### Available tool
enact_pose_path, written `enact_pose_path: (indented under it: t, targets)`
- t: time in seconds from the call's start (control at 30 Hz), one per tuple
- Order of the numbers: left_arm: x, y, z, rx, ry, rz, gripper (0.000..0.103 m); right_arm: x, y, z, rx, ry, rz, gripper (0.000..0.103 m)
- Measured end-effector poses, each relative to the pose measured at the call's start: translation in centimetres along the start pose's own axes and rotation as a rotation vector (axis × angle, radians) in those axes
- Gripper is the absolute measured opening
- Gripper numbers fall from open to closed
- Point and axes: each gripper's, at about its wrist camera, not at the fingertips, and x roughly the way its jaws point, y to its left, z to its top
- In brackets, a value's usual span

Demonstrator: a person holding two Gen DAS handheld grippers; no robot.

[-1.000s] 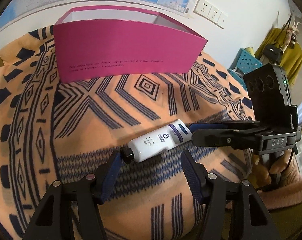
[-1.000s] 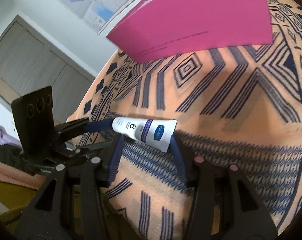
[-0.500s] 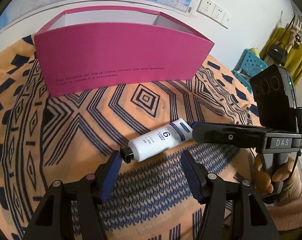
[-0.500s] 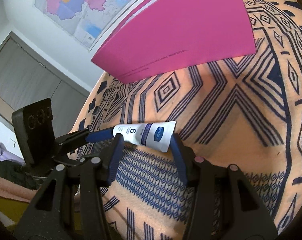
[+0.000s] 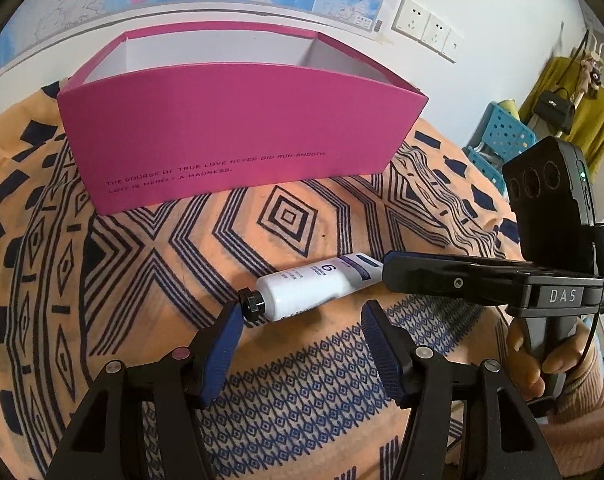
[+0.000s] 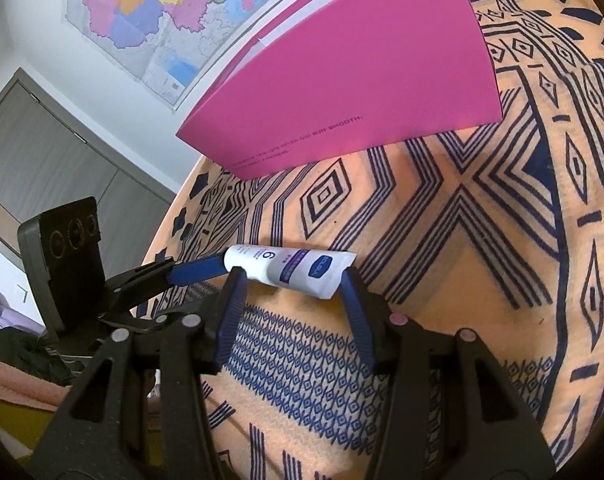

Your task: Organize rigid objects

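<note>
Right tongs (image 6: 292,290) grip the crimped tail of the white tube (image 6: 290,270), pads pressing either side. Left tongs (image 5: 300,322) stand half open and empty, the near-left pad just beside the tube's black cap (image 5: 252,305). Whether the tube rests on the patterned bench cloth (image 5: 154,264) or hangs just clear of it, I cannot tell; it is well short of the pink box (image 5: 230,136) at the far side. My worry: held only by its tail, the tube may pivot or slip, or its cap could snag on the left pad.

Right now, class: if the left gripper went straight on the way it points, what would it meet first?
Most likely the white tube, lying just ahead of the left gripper; depth is uncertain.
</note>
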Motion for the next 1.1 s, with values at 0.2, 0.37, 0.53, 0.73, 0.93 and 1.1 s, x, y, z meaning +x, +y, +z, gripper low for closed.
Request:
enact_pose_path:
  t: [0.2, 0.37, 0.53, 0.73, 0.93, 1.1]
  targets:
    - [0.4, 0.4, 0.0, -0.01, 0.012, -0.003, 0.062, 0.6, -0.3, 0.1, 0.001, 0.012, -0.002, 0.052]
    - [0.0, 1.2, 0.0, -0.029, 0.004, 0.005, 0.062, 0.6, -0.3, 0.1, -0.008, 0.006, -0.018, 0.052]
    - [0.1, 1.6, -0.3, -0.045, 0.022, 0.01, 0.056, 0.9, 0.0, 0.3, -0.021, 0.007, -0.039, 0.052]
    - [0.4, 1.9, -0.2, -0.067, 0.038, -0.004, 0.044, 1.2, 0.6, 0.4, -0.055, 0.014, -0.066, 0.052]
    - [0.4, 1.9, -0.1, -0.077, 0.041, 0.001, 0.044, 1.1, 0.5, 0.3, -0.045, 0.007, -0.065, 0.052]
    - [0.6, 2.0, 0.1, -0.093, 0.039, 0.01, 0.044, 1.1, 0.6, 0.3, -0.041, 0.003, -0.054, 0.052]
